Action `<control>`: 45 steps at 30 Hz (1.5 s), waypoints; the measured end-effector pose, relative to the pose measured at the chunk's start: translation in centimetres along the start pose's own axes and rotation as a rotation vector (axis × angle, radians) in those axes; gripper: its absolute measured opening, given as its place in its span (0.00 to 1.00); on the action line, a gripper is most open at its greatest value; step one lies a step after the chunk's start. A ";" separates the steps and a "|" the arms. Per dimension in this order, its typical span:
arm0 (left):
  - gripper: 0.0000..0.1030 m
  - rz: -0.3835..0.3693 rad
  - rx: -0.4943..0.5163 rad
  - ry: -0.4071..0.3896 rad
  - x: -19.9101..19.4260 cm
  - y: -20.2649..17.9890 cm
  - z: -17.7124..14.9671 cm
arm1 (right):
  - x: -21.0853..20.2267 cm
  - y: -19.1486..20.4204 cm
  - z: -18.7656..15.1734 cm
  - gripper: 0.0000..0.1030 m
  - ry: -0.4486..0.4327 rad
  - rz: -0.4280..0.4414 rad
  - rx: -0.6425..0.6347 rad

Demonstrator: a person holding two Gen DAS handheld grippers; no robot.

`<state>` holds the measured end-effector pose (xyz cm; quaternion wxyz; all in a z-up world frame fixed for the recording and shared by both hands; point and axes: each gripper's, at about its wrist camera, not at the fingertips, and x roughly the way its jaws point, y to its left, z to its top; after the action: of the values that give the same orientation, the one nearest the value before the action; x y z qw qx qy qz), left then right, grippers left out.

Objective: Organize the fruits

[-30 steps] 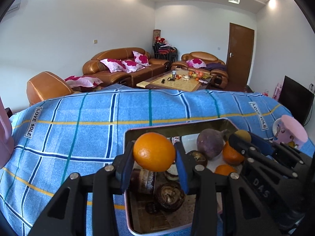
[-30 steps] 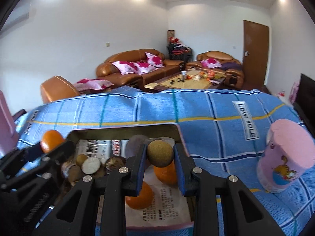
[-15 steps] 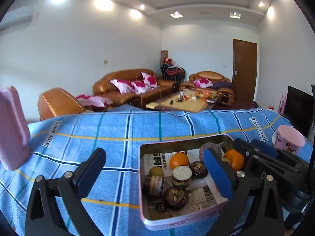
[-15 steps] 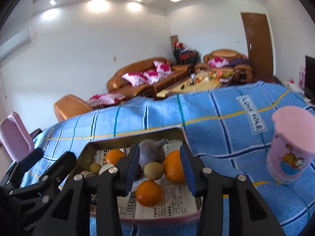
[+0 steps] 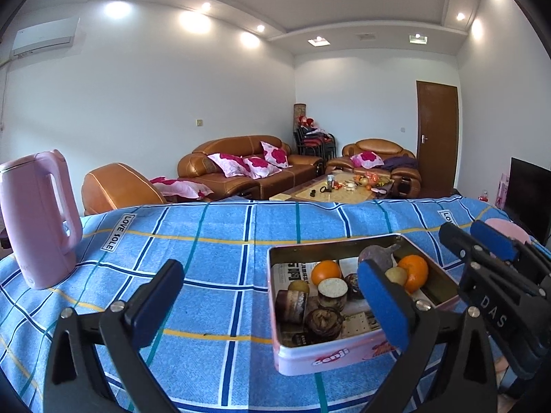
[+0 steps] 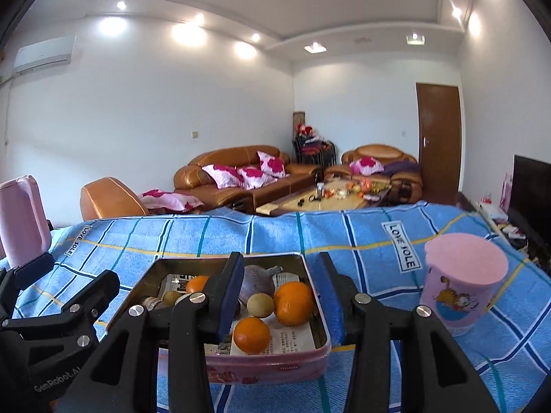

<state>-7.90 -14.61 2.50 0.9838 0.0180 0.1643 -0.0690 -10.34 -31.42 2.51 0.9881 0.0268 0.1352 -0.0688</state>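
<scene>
Plainly, the fruits lay together in a shallow rectangular metal tin (image 6: 318,335) with rounded corners and pink outer walls, its floor lined with printed newspaper. It sat on a woven blue checked cloth (image 5: 213,241) covering the surface. I counted three glossy, dimpled oranges (image 6: 292,303), one small dull tan round fruit (image 6: 260,305), one dark purple fruit with a stalk (image 6: 256,284), and several brown wrinkled pieces (image 5: 323,320) whose number I could not tell. My left hand-held gripper (image 5: 268,296) had its black plastic jaws spread wide, blue pads bare, nothing between them. My right hand-held gripper (image 6: 280,294) stood partly apart before the tin, gripping nothing. One smooth pink kettle (image 5: 38,216) stood left; one pink lidded cylindrical tub (image 6: 463,284) stood right.
</scene>
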 end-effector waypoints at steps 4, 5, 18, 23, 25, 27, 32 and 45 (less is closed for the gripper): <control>1.00 0.005 0.004 -0.004 -0.1 -0.1 -0.3 | -0.7 0.2 -0.1 0.57 -0.024 -0.011 -0.011; 1.00 0.006 0.004 -0.006 -0.1 -0.1 -0.3 | -0.9 0.2 -0.1 0.58 -0.031 -0.010 -0.010; 1.00 -0.004 -0.007 -0.018 -0.6 0.0 -0.6 | -2.2 0.2 -0.4 0.64 -0.067 -0.008 0.008; 1.00 0.003 -0.007 -0.018 -0.7 0.1 -0.7 | -3.3 -0.1 -0.5 0.68 -0.106 -0.018 0.019; 1.00 0.008 -0.006 -0.018 -0.7 0.1 -0.7 | -3.3 -0.1 -0.4 0.69 -0.107 -0.020 0.023; 1.00 0.007 -0.005 -0.016 -0.7 0.1 -0.7 | -3.2 -0.2 -0.4 0.69 -0.102 -0.020 0.025; 1.00 0.017 0.013 -0.008 -0.8 -0.1 -0.7 | -3.2 -0.2 -0.5 0.69 -0.099 -0.023 0.026; 1.00 0.010 0.031 -0.005 -0.7 -0.4 -0.6 | -3.0 -0.2 -0.4 0.69 -0.084 -0.036 0.030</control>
<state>-8.80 -14.90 2.18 0.9842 0.0337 0.1608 -0.0668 -13.30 -31.25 2.93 0.9910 0.0362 0.0929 -0.0895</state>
